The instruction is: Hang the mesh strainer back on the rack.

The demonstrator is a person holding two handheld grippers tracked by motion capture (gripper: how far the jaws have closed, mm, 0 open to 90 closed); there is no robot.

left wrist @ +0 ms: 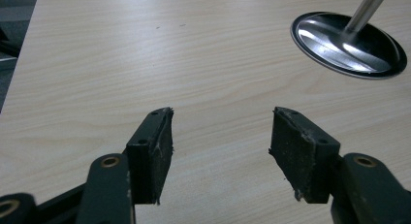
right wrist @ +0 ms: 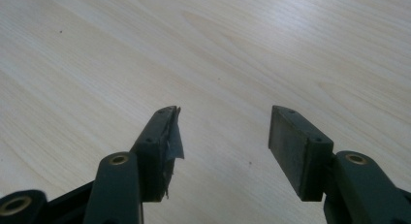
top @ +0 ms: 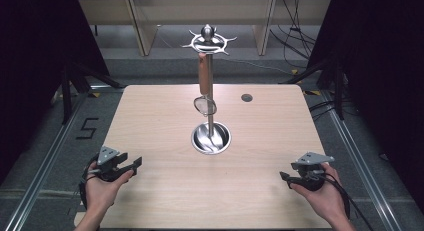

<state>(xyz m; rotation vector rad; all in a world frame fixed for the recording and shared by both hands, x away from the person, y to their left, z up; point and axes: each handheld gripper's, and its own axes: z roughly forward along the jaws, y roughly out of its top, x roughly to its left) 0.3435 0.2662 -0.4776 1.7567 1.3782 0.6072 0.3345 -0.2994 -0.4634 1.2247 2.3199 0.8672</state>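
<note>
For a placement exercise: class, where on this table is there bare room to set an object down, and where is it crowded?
Bare wood lies left and right of the stand's round base, out to the table edges, and along the near strip between the left tool and right tool. The centre, around the stand with its hanging utensil, is crowded.

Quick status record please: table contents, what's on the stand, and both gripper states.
table: light wood table, small dark round fitting toward the far edge
stand: metal utensil stand, round shiny base at table centre, hook ring on top
hanging: wooden-handled utensil on a hook
left gripper: open, nothing between its jaws, near left edge
right gripper: open, nothing between its jaws, near right edge
</note>
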